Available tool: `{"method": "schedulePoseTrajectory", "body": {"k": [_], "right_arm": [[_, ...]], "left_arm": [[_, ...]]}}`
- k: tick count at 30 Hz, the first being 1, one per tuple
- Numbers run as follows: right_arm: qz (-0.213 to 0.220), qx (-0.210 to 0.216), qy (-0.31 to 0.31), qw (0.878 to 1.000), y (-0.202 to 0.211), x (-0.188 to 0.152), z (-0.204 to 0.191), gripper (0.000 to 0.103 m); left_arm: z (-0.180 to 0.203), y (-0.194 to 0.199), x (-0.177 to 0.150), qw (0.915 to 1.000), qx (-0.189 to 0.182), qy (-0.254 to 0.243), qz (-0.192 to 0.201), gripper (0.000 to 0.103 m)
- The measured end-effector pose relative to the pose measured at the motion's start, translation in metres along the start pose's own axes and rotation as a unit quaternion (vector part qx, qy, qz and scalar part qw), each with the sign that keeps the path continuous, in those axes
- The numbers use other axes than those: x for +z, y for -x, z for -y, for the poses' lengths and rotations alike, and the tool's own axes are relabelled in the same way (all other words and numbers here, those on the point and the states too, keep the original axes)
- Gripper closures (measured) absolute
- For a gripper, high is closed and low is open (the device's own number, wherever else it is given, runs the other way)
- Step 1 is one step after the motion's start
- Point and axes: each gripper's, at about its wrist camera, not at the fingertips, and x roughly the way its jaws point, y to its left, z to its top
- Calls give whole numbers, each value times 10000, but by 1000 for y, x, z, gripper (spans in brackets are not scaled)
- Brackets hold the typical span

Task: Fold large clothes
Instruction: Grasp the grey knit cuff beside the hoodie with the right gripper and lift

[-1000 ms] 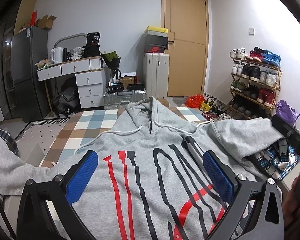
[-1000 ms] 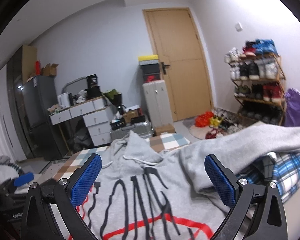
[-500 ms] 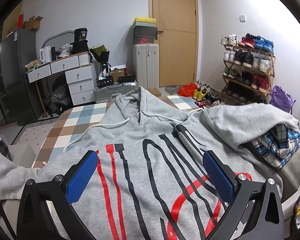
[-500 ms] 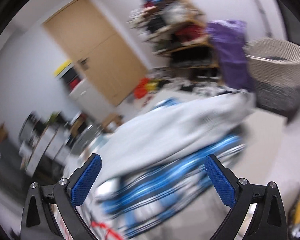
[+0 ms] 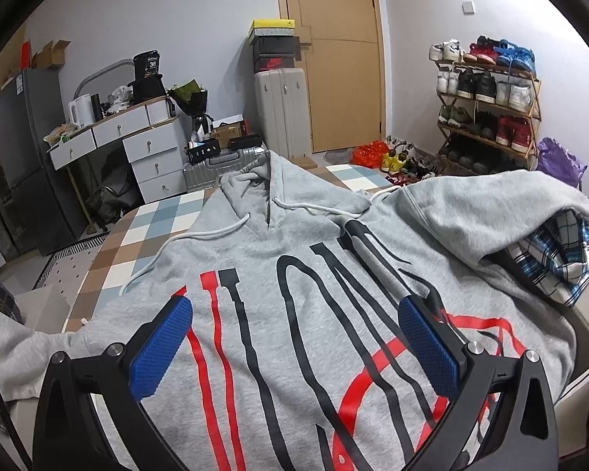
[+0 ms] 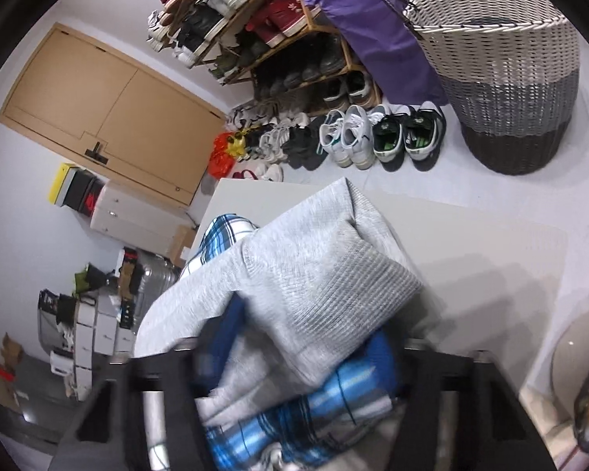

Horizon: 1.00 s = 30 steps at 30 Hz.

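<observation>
- Grey hoodie (image 5: 294, 274) with red and black print lies spread front-up on the worktop (image 6: 471, 243), one sleeve (image 6: 318, 286) draped over a blue plaid garment (image 5: 561, 251).
- Left gripper (image 5: 294, 349) hovers released above the chest print.
- Right gripper (image 6: 294, 357) has just been closing, its blurred pads around the sleeve cuff and plaid cloth.
- Woven basket (image 6: 510, 78) stands beyond.

The left gripper (image 5: 294, 337) is sitting across the bottom of its frame, blue pads standing wide apart with nothing pressed between them. The right gripper (image 6: 298, 353) is filling the lower middle of its own frame, blurred, its jaws having just been closing, with grey and plaid cloth lying between its blue pads (image 6: 381, 357)
</observation>
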Motion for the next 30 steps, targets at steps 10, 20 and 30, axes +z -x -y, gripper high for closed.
{"method": "schedulePoseTrajectory", "body": {"k": [10, 20, 30], "right_arm": [[1353, -580, 1213, 9816, 40, 33, -86, 95], [2598, -1754, 2260, 9223, 72, 57, -205, 95], [3243, -1197, 3131, 8846, 100, 19, -303, 95]], "left_arm": [[-2, -5, -3, 9998, 159, -105, -44, 1], [-10, -5, -5, 9993, 331, -168, -38, 1], [-40, 8, -7, 9987, 471, -106, 175, 1]]}}
